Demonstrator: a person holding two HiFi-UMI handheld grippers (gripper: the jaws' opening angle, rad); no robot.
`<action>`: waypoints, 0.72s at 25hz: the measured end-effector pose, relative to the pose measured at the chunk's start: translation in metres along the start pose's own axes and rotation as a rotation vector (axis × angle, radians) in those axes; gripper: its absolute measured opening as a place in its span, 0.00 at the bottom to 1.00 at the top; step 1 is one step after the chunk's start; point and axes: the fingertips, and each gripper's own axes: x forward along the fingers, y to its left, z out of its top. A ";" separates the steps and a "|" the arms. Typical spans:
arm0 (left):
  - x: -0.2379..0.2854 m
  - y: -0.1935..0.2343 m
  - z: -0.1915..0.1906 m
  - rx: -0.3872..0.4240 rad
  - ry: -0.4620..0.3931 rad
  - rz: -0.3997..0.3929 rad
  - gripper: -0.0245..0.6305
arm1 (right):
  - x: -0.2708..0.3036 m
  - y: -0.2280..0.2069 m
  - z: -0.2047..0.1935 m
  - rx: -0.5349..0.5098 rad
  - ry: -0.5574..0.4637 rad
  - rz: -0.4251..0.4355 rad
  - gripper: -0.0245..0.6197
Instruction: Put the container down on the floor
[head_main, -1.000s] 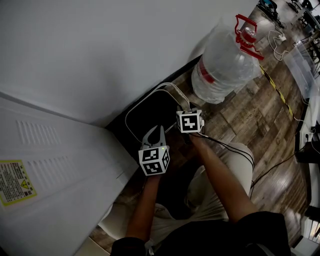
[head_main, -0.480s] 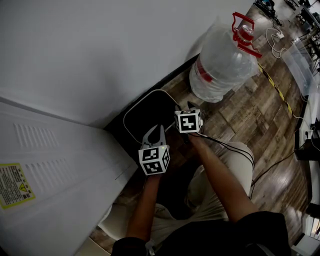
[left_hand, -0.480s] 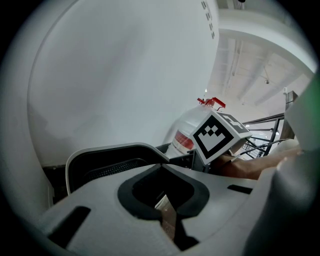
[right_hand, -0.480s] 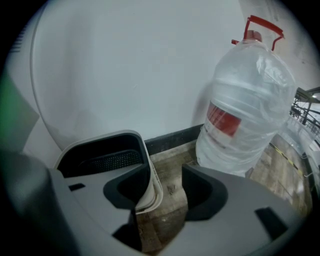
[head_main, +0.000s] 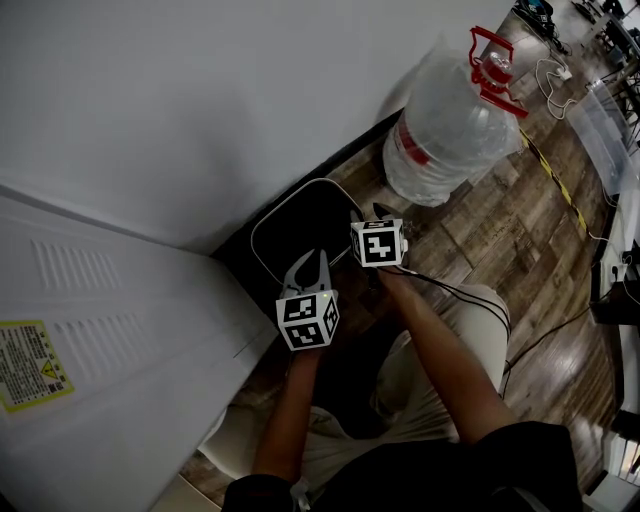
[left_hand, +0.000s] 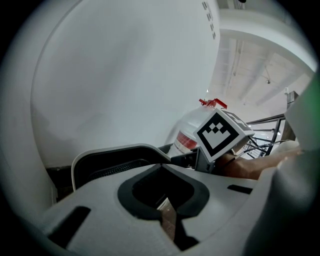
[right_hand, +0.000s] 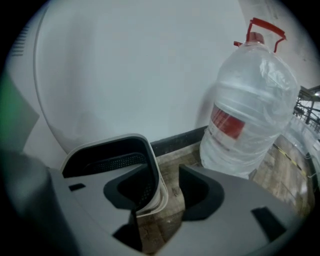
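The container (head_main: 300, 222) is a black bin with a white rim, standing on the wood floor against the white wall. It also shows in the left gripper view (left_hand: 107, 159) and the right gripper view (right_hand: 117, 152). My right gripper (head_main: 368, 213) is open and straddles the bin's near right corner: one jaw is inside, the other outside, with floor showing between the bin wall and the outer jaw (right_hand: 162, 174). My left gripper (head_main: 312, 263) is shut on nothing, hovering at the bin's near edge (left_hand: 161, 167).
A large clear water bottle (head_main: 450, 120) with a red handle stands just right of the bin (right_hand: 250, 100). A white ribbed unit (head_main: 110, 340) with a yellow label sits to the left. Black cables (head_main: 470, 296) trail over the floor by the person's knees.
Both grippers and the bin hold their places; only the head view sways slightly.
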 end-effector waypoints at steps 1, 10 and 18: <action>-0.001 0.001 0.001 -0.001 -0.001 0.003 0.06 | -0.001 0.001 0.000 -0.004 0.002 0.001 0.34; -0.005 0.005 0.013 0.006 -0.001 0.018 0.06 | -0.005 0.007 0.001 0.033 0.005 0.020 0.21; -0.015 0.004 0.040 0.027 -0.001 0.025 0.06 | -0.030 0.034 0.033 0.052 -0.047 0.125 0.09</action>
